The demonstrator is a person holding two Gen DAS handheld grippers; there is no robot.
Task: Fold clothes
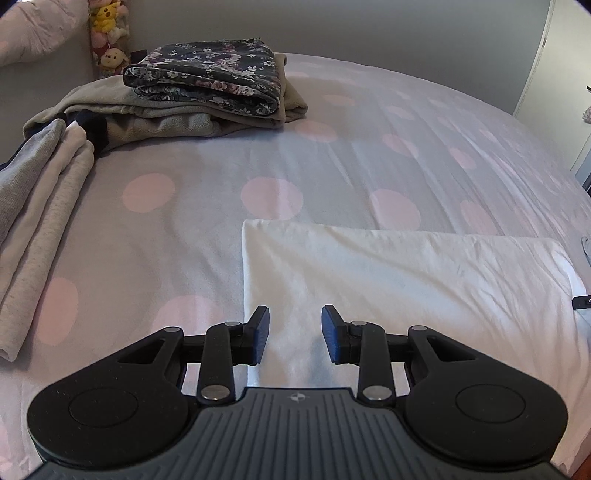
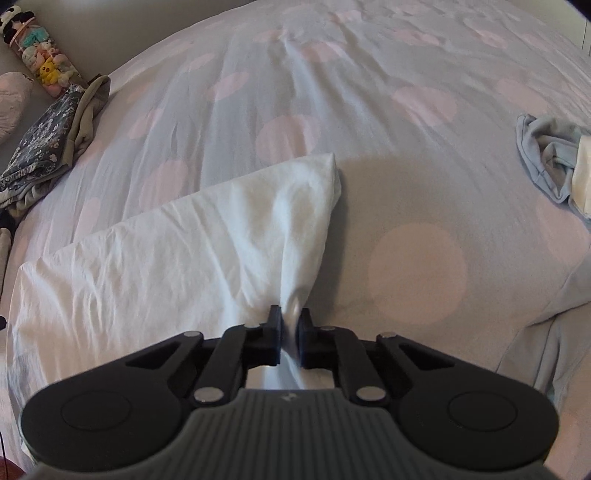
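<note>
On bed, tilted-down R gripper [image 2: 290, 334] pinches white cloth [image 2: 177, 251]; L gripper [image 1: 295, 330] hovers w/ jaws apart.

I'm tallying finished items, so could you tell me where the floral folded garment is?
The floral folded garment sits atop a beige folded garment at the bed's far left in the left wrist view, beside the plush toys.

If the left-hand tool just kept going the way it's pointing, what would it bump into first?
Most likely the white cloth lying on the bed: the left gripper tilts downward with its fingers apart over the cloth's near left edge. Nothing else shows in between, though how far above it hovers is hard to judge.
</note>
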